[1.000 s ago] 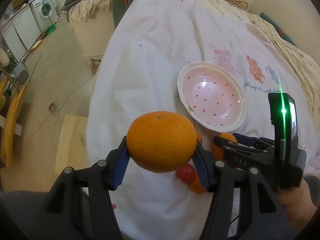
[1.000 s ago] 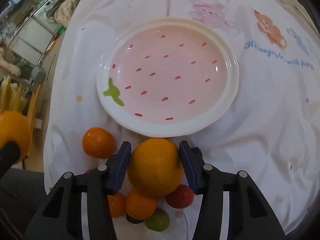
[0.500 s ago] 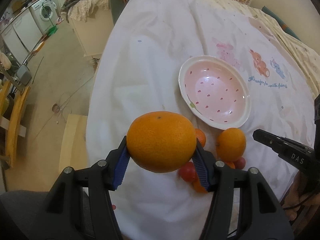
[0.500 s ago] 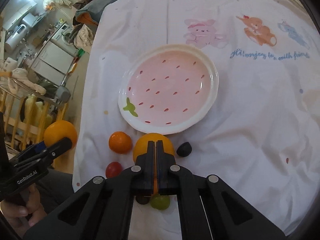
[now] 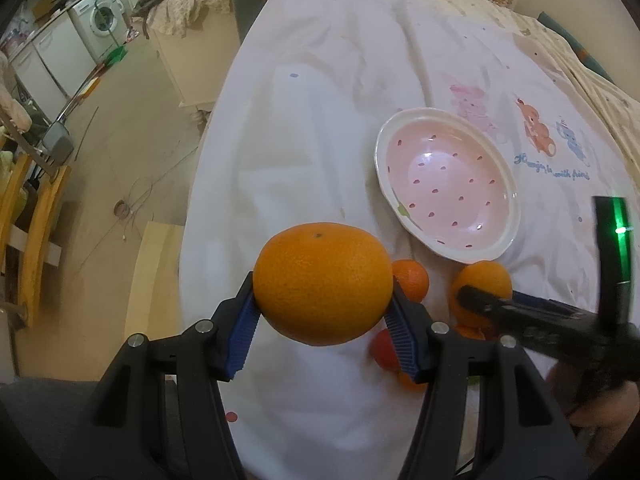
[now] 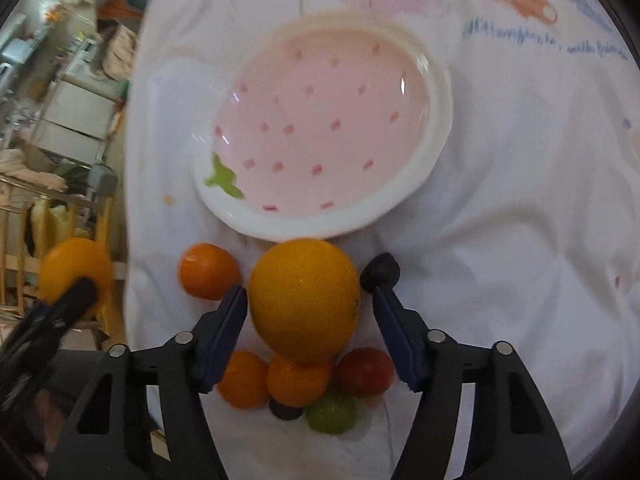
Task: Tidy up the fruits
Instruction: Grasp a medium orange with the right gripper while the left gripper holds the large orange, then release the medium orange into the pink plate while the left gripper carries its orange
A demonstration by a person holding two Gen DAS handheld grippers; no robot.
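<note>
My left gripper (image 5: 323,316) is shut on a large orange (image 5: 323,282) and holds it above the white cloth, left of and nearer than the pink strawberry-pattern plate (image 5: 448,180). My right gripper (image 6: 308,320) is open, its jaws either side of a second large orange (image 6: 304,300) that rests just below the plate (image 6: 440,92); a gap shows on the right side. Small oranges (image 6: 208,270), a red fruit (image 6: 366,372), a green fruit (image 6: 332,414) and dark fruits (image 6: 382,270) lie around it. The left gripper's orange (image 6: 74,270) shows at the left.
The cloth-covered table (image 5: 320,100) ends at the left above a bare floor (image 5: 120,140) with a wooden board (image 5: 154,280), a wooden chair (image 5: 36,220) and a washing machine (image 5: 100,20). Cartoon prints (image 5: 536,132) lie to the right of the plate.
My right gripper let go of the second orange, drew back shut, then came forward again and now stands open around it. My left gripper kept holding its orange almost still.
</note>
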